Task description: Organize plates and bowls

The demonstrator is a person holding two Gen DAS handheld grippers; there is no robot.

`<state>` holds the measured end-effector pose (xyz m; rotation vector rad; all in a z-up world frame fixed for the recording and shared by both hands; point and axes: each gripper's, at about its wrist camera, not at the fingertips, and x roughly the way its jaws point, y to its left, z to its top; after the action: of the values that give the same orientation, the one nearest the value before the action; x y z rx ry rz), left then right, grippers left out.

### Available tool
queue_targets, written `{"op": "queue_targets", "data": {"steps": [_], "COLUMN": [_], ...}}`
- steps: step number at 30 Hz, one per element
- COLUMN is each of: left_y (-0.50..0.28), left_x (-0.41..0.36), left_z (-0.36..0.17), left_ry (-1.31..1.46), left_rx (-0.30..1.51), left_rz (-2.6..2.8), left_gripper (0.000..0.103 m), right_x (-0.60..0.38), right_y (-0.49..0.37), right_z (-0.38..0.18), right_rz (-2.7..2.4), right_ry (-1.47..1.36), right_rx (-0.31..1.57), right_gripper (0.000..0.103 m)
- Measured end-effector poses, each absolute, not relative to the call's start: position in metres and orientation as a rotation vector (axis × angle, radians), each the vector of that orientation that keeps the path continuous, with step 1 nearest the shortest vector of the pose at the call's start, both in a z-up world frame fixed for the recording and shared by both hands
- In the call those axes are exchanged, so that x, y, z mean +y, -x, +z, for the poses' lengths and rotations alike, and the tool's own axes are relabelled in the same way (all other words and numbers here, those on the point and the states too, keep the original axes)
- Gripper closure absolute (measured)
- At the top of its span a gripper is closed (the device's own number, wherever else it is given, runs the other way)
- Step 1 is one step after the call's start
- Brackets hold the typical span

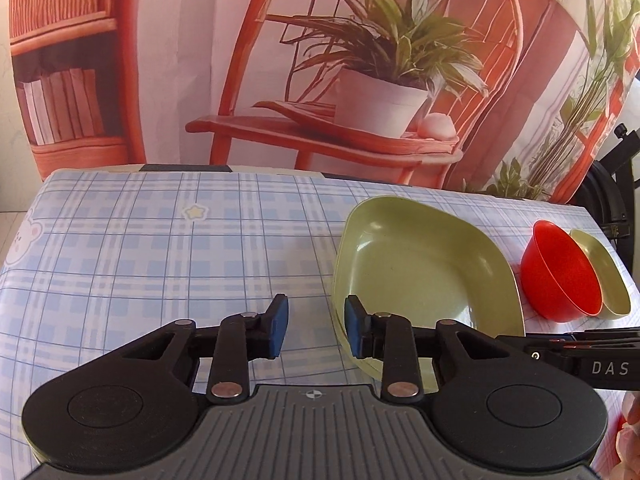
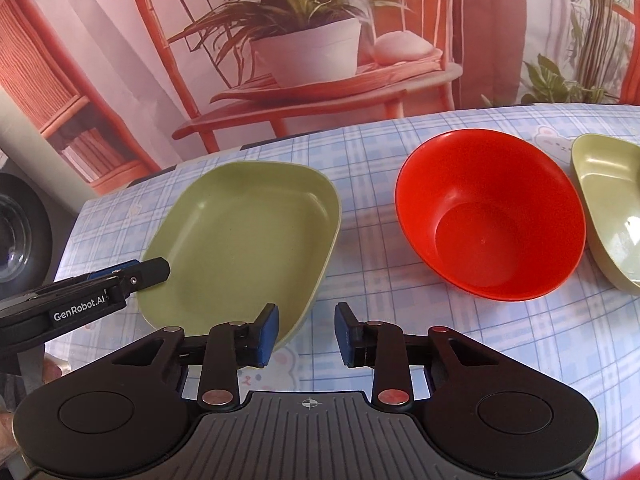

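A green square plate [image 1: 420,272] lies on the checked tablecloth; it also shows in the right wrist view [image 2: 240,236]. A red bowl [image 2: 492,216] stands to its right, with a green bowl [image 2: 612,208] beyond it; both show at the right in the left wrist view, the red bowl [image 1: 560,272] and the green bowl [image 1: 604,272]. My left gripper [image 1: 316,326] is open, its jaws astride the plate's near left rim; it reaches in from the left in the right wrist view [image 2: 132,276]. My right gripper [image 2: 306,332] is open and empty, at the plate's near right corner.
The table [image 1: 160,240] has a blue plaid cloth and ends at a backdrop printed with a chair and potted plant [image 1: 380,92]. The table's left edge and a dark round object [image 2: 20,236] show at the left of the right wrist view.
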<state>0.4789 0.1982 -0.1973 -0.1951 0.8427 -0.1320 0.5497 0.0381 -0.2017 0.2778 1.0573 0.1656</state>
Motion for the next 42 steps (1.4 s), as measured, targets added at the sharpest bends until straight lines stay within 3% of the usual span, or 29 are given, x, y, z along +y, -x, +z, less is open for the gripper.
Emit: {"op": "queue_targets", "data": {"steps": [2,4,14,27,42], "left_y": [-0.476,-0.474,-0.439,-0.355,-0.292], "left_x": [0.196,0.189,0.188,0.148,0.08], "left_z": [-0.197,-0.196,-0.159,-0.1,-0.123], "left_ry": [0.184,0.15,0.077,-0.026,-0.098], "left_rx": [0.838,0.842,0.823,0.823,0.886], "left_rz": [-0.142,-0.153,-0.125,-0.179,-0.316], "left_gripper": [0.085,0.094,0.094,0.094,0.094], "right_x": [0.04,0.042,0.038,0.005,-0.047], "right_y": [-0.547,-0.547,-0.521,-0.419,-0.303], "right_z": [-0.201,-0.198,-0.168,-0.112,-0.138], "right_rz": [0.186,0.187,0.244,0.292,0.211], "right_ry": [-0.281,-0.263,-0.313,-0.457,-0.561], "right_rx": [1.041,1.036,0.988,0.943,1.064], "right_gripper": [0.088,0.089,0.089,0.088,0.087]}}
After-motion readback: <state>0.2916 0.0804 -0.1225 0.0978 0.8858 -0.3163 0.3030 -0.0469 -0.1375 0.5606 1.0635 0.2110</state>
